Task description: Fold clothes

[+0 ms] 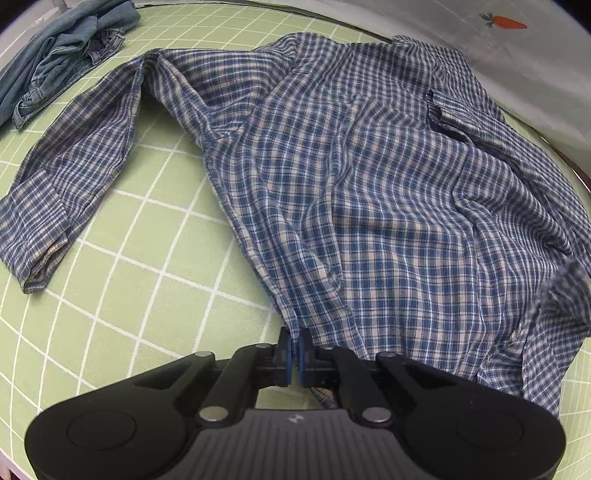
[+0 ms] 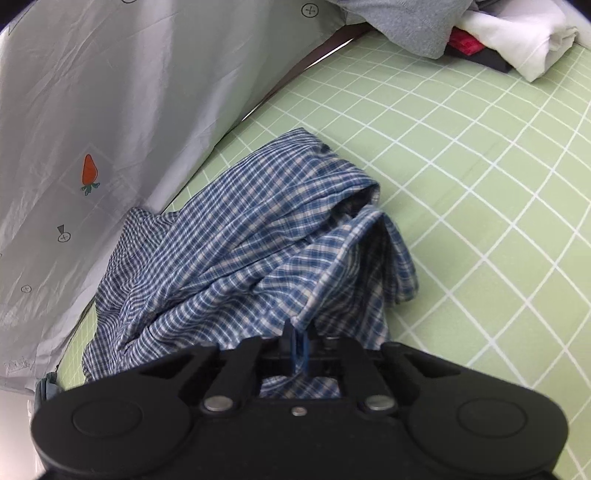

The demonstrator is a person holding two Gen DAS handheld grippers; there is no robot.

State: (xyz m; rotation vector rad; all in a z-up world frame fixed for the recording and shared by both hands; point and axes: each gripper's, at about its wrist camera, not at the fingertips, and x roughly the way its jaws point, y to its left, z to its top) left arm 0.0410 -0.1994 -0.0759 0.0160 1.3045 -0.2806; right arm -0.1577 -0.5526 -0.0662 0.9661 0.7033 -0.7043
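A blue and white plaid shirt (image 1: 369,177) lies spread on the green checked bedsheet (image 1: 140,266), one sleeve stretched out to the left. My left gripper (image 1: 294,341) is shut on the shirt's lower hem edge, its blue pads pinching the cloth. In the right wrist view the same plaid shirt (image 2: 251,240) is bunched and lifted into a fold. My right gripper (image 2: 300,341) is shut on a pinch of that fabric, which rises in a ridge from the jaws.
A heap of denim clothing (image 1: 62,55) lies at the far left of the bed. A grey quilt with carrot prints (image 2: 92,110) borders the shirt. Folded grey, white and red garments (image 2: 480,33) are piled at the far right corner.
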